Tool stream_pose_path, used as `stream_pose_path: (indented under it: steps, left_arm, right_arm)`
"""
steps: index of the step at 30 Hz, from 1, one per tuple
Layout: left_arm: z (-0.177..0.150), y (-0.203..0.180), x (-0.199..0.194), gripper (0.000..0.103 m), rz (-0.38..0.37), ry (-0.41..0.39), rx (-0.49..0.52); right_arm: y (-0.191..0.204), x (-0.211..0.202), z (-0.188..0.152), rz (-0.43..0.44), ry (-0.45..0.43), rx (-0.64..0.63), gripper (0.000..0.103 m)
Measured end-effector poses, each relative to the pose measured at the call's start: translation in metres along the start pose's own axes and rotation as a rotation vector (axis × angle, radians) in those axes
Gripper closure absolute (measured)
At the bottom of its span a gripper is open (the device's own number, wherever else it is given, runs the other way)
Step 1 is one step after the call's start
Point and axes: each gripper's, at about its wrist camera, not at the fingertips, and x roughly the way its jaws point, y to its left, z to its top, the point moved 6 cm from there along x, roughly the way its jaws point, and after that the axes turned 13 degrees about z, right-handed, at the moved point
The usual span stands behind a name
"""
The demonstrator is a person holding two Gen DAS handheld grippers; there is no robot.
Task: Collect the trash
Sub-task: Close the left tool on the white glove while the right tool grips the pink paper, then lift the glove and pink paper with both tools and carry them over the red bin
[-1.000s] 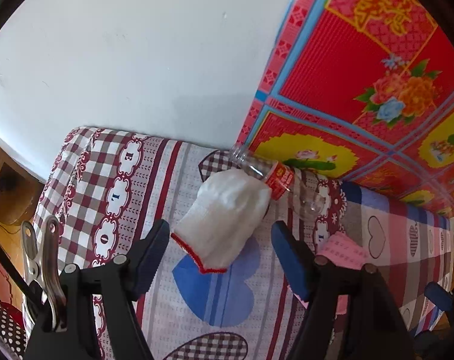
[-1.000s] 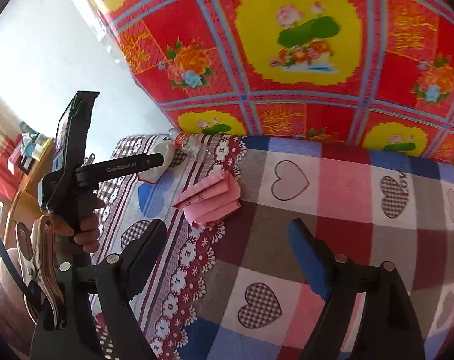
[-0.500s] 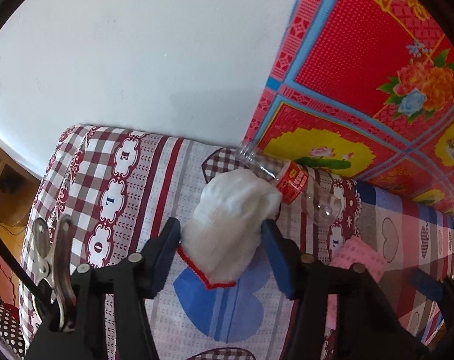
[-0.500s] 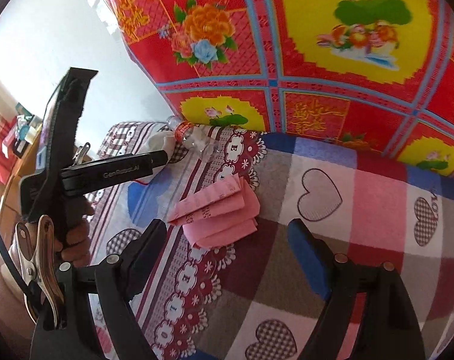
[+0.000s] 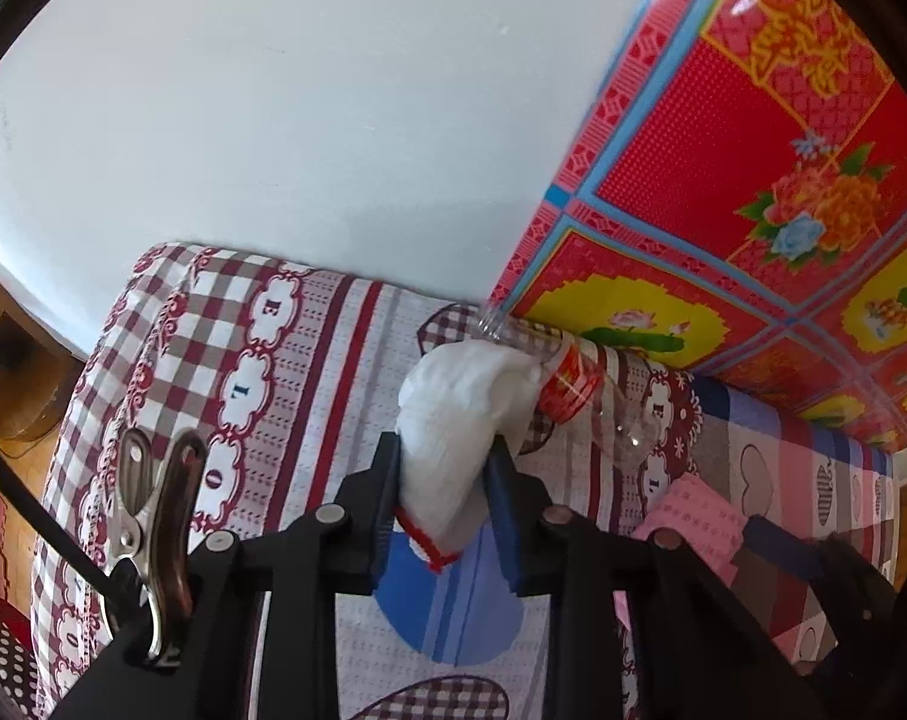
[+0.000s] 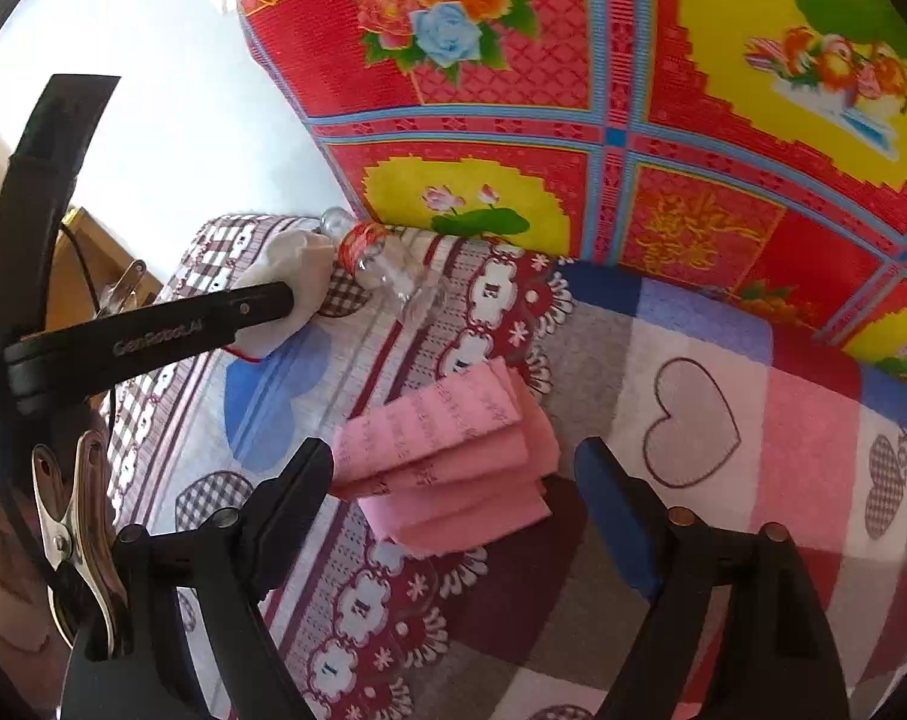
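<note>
1. In the left wrist view, the left gripper (image 5: 444, 468) sits at lower centre, its jaws closing on a white glove (image 5: 459, 414) with a red-trimmed cuff; both blue pads press against the glove's sides, so it is grasping the glove.
2. The glove lies on the patterned bed cover (image 5: 261, 372), mid-frame, with its upper end against a clear plastic bottle (image 5: 579, 384) that carries a red label.
3. The bottle lies on its side just right of the glove, close to where the cover meets the red floral cloth (image 5: 723, 180) filling the upper right of the frame.
4. A folded pink paper (image 5: 693, 516) shows at the lower right of this view, near the other gripper's blue fingertip.
5. In the right wrist view, the right gripper (image 6: 453, 468) is at the bottom with its jaws spread wide and released, gripping nothing.
6. The pink paper (image 6: 447, 450) lies on the cover between and just beyond its two fingers, mid-frame; whether the fingers touch it cannot be told.
7. At the upper left of this view the left gripper's black finger (image 6: 153, 336) reaches across to the white glove (image 6: 291, 276), with the bottle (image 6: 387, 264) just right of it.
8. A white wall (image 5: 273, 120) fills the upper left of the left wrist view.
</note>
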Motion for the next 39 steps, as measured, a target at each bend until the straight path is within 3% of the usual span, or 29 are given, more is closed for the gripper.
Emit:
stream_pose_path:
  steps: [3,5,8,11,14,26,39]
  left_arm:
    - [-0.002,0.006,-0.003,0.076,-0.006,0.000,-0.010]
    - [-0.004,0.011,-0.006,0.076,-0.014,-0.003,-0.015]
    - [-0.008,0.018,-0.011,0.076,-0.022,-0.011,-0.019]
    - [-0.010,0.026,-0.016,0.076,-0.037,-0.015,-0.026]
    - [-0.013,0.029,-0.024,0.076,-0.047,-0.018,-0.027]
    - [-0.030,0.000,-0.083,0.076,-0.078,-0.041,-0.014]
    - [-0.060,-0.049,-0.122,0.076,-0.137,-0.049,0.061]
  right_arm:
    - [0.002,0.006,0.002,-0.002,0.000,-0.003,0.023]
    - [0.001,0.011,0.002,-0.003,0.011,0.002,0.045]
    - [0.000,0.015,0.002,-0.001,0.008,0.016,0.055]
    - [0.001,0.012,0.002,0.015,-0.013,0.025,0.074]
    - [0.002,0.004,0.001,0.021,-0.035,0.029,0.085]
    - [0.013,-0.046,-0.002,0.080,-0.142,0.031,0.096]
    - [0.011,-0.114,-0.031,0.075,-0.230,0.056,0.099]
